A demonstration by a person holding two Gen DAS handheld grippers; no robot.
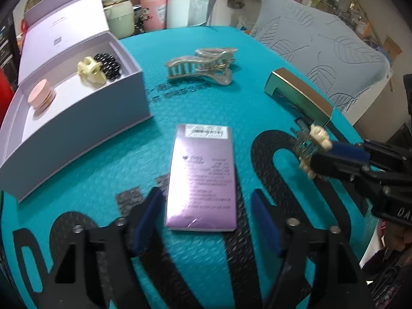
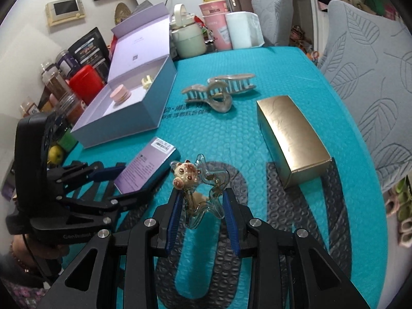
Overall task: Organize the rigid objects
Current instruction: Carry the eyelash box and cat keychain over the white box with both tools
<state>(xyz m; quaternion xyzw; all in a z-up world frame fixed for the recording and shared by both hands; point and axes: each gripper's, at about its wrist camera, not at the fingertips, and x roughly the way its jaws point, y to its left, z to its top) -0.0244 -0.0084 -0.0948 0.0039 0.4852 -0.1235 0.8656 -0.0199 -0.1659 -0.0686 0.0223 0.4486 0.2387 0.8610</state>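
Now the right tool holds a clear hair clip with a small bear figure between its blue pads, lifted a little above the teal bench. The left tool stands wide, with one finger on each side of the purple flat box that lies on the bench. Farther away lies a big beige claw clip, and near the right edge a gold box. At the left, the open lavender box contains a pink round case, a cream clip and a black clip.
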